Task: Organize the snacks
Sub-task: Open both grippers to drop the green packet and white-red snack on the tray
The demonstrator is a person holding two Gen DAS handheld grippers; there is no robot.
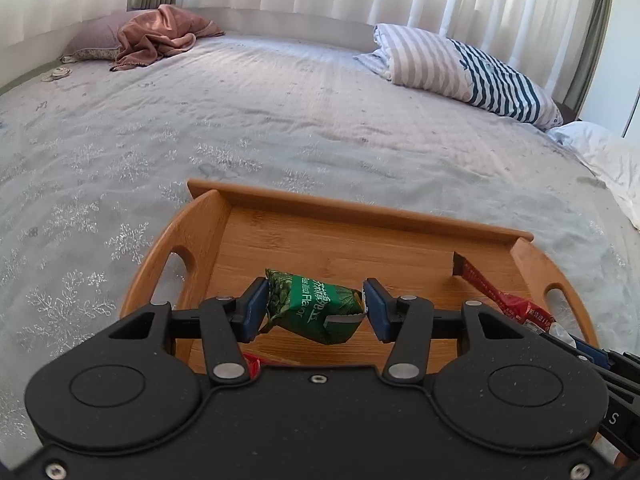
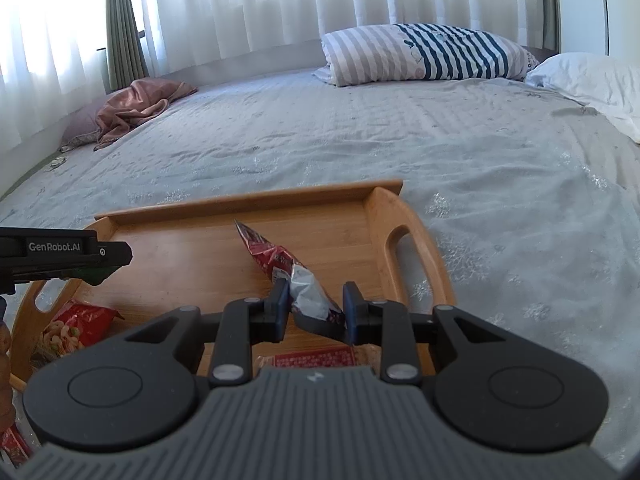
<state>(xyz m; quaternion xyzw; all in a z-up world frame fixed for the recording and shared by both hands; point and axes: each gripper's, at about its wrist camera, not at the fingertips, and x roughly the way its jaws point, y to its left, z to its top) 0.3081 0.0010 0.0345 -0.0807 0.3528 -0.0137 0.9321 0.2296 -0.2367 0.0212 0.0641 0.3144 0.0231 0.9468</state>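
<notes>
A bamboo tray (image 1: 360, 216) with cut-out handles at both ends lies on a grey bedspread (image 1: 280, 120). Above the middle of the tray, the left gripper (image 1: 316, 308) holds a green snack packet (image 1: 312, 304), its blue pads pressing the packet's two ends; whether the packet touches the tray floor cannot be told. The right gripper (image 2: 316, 308), toward the tray's right end, is clamped narrowly on the silver end of a long red snack packet (image 2: 276, 260), whose far tip points at the tray's back rim. A red bag (image 2: 76, 326) lies by the tray's left handle, and another red wrapper (image 2: 316, 358) sits near its front edge. A striped pillow (image 2: 424, 58) rests along the bed's far edge.
</notes>
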